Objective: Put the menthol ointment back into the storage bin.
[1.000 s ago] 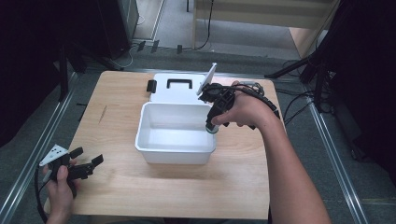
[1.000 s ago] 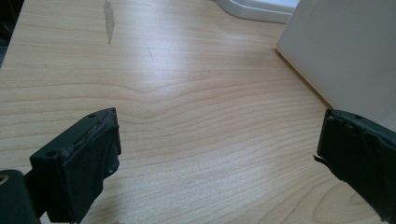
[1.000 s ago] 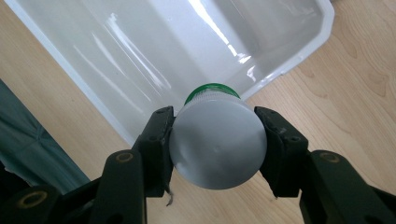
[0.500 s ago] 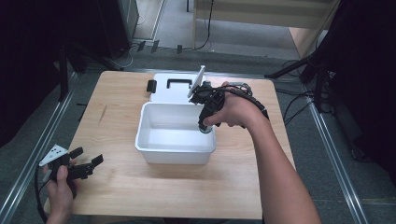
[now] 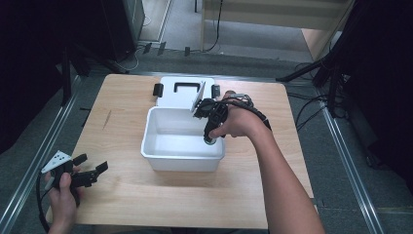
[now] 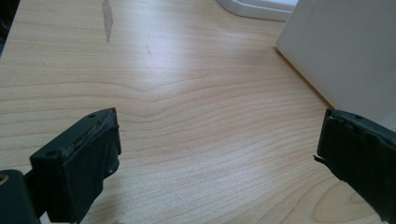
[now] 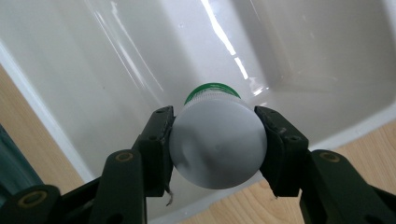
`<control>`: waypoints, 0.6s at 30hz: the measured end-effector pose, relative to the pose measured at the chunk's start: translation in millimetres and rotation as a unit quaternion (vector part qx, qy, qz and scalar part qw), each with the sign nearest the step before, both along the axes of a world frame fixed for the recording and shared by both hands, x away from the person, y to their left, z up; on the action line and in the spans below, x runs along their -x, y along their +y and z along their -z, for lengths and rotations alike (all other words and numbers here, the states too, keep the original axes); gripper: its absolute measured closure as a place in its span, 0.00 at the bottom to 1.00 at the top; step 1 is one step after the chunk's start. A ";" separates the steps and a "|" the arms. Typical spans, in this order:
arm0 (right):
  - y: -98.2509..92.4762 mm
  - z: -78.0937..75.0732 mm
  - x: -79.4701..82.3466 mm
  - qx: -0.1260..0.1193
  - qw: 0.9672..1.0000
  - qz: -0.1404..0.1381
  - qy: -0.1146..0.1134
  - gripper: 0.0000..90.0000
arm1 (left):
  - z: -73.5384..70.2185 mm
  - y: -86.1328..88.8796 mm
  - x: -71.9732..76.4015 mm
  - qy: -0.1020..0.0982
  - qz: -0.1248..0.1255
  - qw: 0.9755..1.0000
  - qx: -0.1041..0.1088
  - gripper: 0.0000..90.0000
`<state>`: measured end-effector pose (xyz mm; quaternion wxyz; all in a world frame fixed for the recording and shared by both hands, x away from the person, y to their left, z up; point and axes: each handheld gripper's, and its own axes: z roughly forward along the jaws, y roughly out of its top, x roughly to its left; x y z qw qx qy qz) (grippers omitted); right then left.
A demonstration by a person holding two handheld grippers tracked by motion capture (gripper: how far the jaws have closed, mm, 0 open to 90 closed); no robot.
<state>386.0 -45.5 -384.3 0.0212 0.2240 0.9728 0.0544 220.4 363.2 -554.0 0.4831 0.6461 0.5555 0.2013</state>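
The wooden surface [image 5: 122, 122] is carrying a white tub [image 5: 182, 157], with its lid [image 5: 181, 92] lying flat just behind it. The right gripper [image 7: 215, 144] is reaching over the tub's right rim, its fingers pinching a round white-capped container [image 7: 217, 147] with a green band; its lower body is hidden. At the near left corner, the left gripper [image 6: 219, 149] is hovering, fingers spread wide apart over bare wood.

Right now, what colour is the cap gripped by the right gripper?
White cap, green band beneath; clearest in the right gripper view.
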 end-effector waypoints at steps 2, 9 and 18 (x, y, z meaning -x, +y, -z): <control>0.7 2.0 0.0 0.001 1.000 -0.003 -0.001 0.57 | 0.0 0.1 0.1 0.000 0.001 1.000 -0.001 0.00; 5.3 19.6 -1.6 0.005 1.000 -0.016 -0.001 0.57 | 0.0 0.1 0.0 0.000 0.000 1.000 0.000 0.00; 11.5 35.6 -1.5 0.010 1.000 -0.027 0.004 0.57 | 0.1 0.1 0.0 -0.001 0.000 1.000 0.000 0.00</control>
